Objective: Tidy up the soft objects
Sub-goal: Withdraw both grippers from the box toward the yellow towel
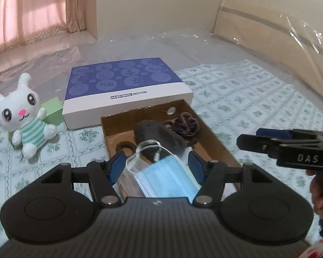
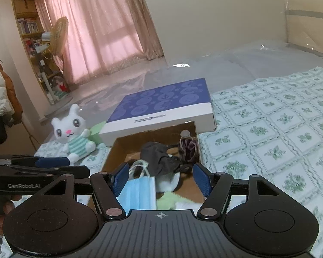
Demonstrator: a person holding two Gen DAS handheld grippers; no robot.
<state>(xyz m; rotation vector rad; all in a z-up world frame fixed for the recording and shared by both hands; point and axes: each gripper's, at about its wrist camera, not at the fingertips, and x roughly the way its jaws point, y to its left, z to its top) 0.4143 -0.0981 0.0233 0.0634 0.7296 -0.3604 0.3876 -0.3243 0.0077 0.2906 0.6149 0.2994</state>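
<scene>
An open cardboard box (image 1: 213, 135) (image 2: 118, 148) lies on the bed. It holds a blue face mask (image 1: 168, 176) (image 2: 140, 193), a dark grey cloth (image 1: 159, 137) (image 2: 159, 157), a purple scrunchie (image 1: 184, 124) (image 2: 188, 146) and a pale green cloth (image 2: 168, 200). My left gripper (image 1: 157, 163) is open and empty just above the mask; it also shows at the left in the right wrist view (image 2: 71, 164). My right gripper (image 2: 161, 178) is open and empty over the box, and shows in the left wrist view (image 1: 247, 137). A white plush rabbit (image 1: 25, 118) (image 2: 74, 131) sits left of the box.
The box's blue patterned lid (image 1: 127, 90) (image 2: 165, 107) lies just behind it. A green block (image 1: 52, 111) (image 2: 95, 133) stands behind the rabbit. Clear plastic sheet (image 1: 204, 49) covers the far bed. A headboard (image 1: 269, 28) is at right, curtains (image 2: 92, 32) and a bookshelf (image 2: 30, 34) at left.
</scene>
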